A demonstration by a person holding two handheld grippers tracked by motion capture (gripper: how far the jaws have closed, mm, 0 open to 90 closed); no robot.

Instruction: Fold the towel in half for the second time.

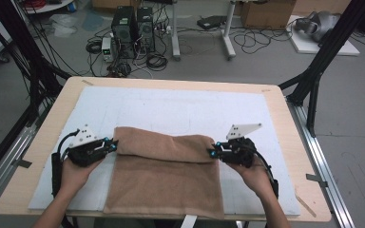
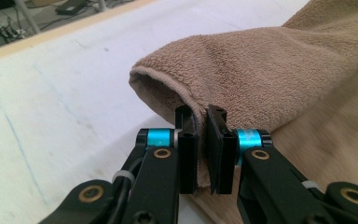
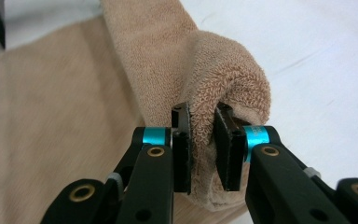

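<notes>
- Tan towel [image 1: 164,178] spread on the white mat [image 1: 180,107] at the table's [image 1: 273,102] near edge, far part doubled back over itself in a raised roll.
- Left claw [image 1: 112,145] clamped on the roll's left end, right claw [image 1: 212,152] on its right end, terry pinched between narrow jaws.
- Hands level, low, pointing inward.
- Computer towers [image 1: 133,31] and cables beyond on the floor.

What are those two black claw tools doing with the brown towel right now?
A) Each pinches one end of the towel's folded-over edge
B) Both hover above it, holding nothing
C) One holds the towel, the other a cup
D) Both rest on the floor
A: the left gripper and the right gripper each have their jaws clamped on the brown towel, at opposite ends of its folded-over edge.
</notes>
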